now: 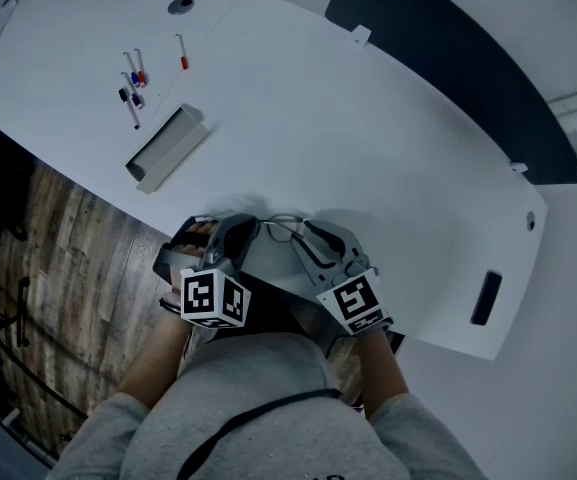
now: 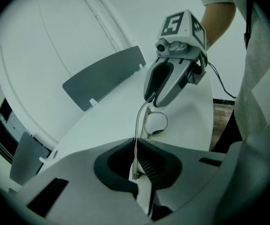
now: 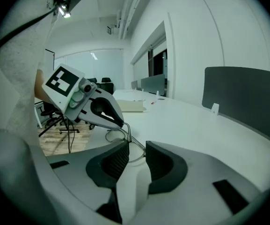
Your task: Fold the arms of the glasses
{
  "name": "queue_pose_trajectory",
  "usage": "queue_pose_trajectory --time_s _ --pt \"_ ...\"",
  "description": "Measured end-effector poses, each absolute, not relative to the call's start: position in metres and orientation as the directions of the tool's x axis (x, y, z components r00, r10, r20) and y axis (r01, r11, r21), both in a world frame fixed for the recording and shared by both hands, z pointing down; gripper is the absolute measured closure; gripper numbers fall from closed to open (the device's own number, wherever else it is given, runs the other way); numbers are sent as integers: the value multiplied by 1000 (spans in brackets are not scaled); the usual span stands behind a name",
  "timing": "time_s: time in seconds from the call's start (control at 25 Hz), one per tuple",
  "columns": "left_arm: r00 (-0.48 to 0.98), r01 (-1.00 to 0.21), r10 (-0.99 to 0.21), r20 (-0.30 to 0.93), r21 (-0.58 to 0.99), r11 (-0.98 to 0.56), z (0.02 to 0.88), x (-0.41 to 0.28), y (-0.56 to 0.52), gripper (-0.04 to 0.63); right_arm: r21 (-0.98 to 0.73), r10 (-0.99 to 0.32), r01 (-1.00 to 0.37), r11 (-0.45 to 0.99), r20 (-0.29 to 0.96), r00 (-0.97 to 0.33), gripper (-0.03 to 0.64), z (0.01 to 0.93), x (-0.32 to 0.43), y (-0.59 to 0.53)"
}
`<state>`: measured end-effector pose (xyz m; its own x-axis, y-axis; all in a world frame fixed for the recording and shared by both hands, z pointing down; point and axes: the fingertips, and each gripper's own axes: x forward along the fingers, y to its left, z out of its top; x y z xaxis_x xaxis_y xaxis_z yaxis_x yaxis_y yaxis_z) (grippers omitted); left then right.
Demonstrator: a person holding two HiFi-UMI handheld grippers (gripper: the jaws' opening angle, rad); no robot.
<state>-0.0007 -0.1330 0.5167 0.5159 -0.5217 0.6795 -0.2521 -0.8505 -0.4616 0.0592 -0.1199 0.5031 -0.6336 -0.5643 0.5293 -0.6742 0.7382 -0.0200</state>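
White worktop [image 1: 298,118] carries the glasses [image 2: 147,123] close to its near edge. One arm of the glasses runs back into the left gripper [image 2: 135,168], whose fingers [image 2: 111,165] are closed tight on it. The right gripper [image 3: 135,153] meets the frame from the opposite side. Its fingers [image 3: 111,165] stand apart, and the wire sits at the mouth of the gap, unpressed. Pens [image 1: 133,83] and a tray [image 1: 168,146] lie towards the far left edge.
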Motion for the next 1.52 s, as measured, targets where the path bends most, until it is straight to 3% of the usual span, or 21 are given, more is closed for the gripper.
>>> queue_pose_trajectory --time_s 0.28,0.56,1.12,1.52 --pt "482 -223 -517 707 -472 -853 519 3 -132 568 -58 -529 -621 782 467 -709 508 486 52 -107" --pt "470 -201 -519 714 -486 -851 519 7 -131 568 62 -566 -612 788 463 -682 569 477 47 -115" --pt "532 -218 -522 667 -488 -845 515 11 -127 568 41 -588 -655 755 484 -648 580 495 55 -121" --pt "625 -281 -517 584 -450 -848 504 2 -133 419 72 -589 -651 756 510 -627 579 503 56 -123"
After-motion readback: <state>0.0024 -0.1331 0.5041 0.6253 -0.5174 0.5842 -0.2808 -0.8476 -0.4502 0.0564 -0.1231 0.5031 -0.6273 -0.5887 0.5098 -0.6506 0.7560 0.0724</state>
